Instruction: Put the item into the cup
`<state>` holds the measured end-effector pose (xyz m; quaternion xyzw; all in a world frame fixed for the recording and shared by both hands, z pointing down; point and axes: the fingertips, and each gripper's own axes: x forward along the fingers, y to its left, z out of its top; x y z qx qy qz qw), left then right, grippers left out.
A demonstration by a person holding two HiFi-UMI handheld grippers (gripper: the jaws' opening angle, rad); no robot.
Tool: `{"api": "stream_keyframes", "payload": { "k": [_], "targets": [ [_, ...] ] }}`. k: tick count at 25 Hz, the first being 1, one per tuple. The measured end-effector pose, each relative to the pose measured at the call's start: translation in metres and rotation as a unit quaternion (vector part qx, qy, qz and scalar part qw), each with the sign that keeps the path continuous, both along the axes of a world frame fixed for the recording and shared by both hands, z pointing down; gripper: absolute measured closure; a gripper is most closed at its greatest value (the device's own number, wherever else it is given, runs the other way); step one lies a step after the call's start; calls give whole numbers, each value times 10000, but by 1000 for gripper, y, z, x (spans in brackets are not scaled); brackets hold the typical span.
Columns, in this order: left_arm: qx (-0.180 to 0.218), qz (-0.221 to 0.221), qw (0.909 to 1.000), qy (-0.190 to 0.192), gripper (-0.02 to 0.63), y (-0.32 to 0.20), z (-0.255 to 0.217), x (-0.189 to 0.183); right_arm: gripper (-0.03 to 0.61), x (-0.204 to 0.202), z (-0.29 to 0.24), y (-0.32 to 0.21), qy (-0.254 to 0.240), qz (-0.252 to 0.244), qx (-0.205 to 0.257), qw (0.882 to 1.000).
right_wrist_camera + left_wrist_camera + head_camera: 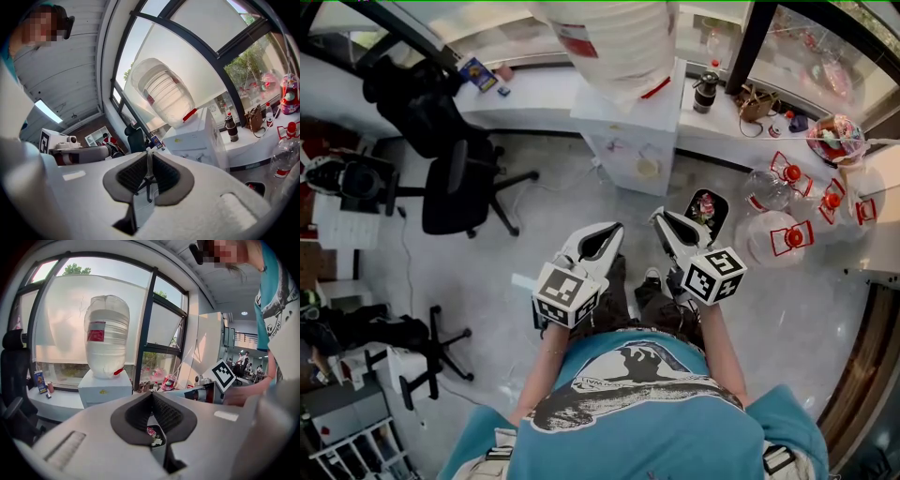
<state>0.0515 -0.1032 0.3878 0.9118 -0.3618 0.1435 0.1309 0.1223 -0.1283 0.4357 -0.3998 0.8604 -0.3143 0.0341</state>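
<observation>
Which thing here is the item and which is the cup, I cannot tell; neither lies between my jaws. A dark flask stands on the white counter under the windows, well apart from both grippers.

Left gripper: jaws pressed together, tips meeting, nothing gripped. Its own view confirms this; the ribbed black pads curve apart only behind the tips.

Right gripper: jaws likewise closed on nothing, tips touching in its own view.

I hold both grippers side by side in front of my body, tips pointing forward toward the water dispenser, which carries a large inverted bottle.

A black container with pink flowers sits on the floor just beside the right gripper's tip. Clear bottles with red caps stand on the floor to its right. A black office chair stands at the left.
</observation>
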Motion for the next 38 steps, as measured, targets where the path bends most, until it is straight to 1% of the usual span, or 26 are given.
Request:
{"api": "stream_keyframes", "payload": {
  "k": [2,6,9,11,17,24,27,30,38],
  "targets": [
    [-3,68,10000,-29,601,-6,1,-2,545,0,1,-5,-7,91,-15,10000],
    [-60,141,9999,39,601,-23,6,-10,545,-2,8,-17,2,266,-77,9996],
    [-81,234,9997,-43,601,-34,12,-18,545,-6,14,-26,62,381,-139,9992],
    [-101,342,9993,-104,601,-43,16,-23,545,-10,16,-33,92,466,-170,9987],
    [-254,646,9975,-91,601,-68,28,-35,545,-24,28,-53,223,670,-332,9969],
    [-366,1028,9940,-43,601,-90,49,-41,545,-34,58,-74,520,804,-505,9941],
    [-384,1101,9932,41,601,-102,57,-41,545,-33,75,-86,696,837,-583,9923],
    [-432,1150,9924,41,601,-114,68,-46,545,-33,91,-99,835,884,-628,9906],
    [-554,1059,9928,116,601,-130,97,-64,543,-34,152,-125,1230,922,-813,9848]
  ]
}}
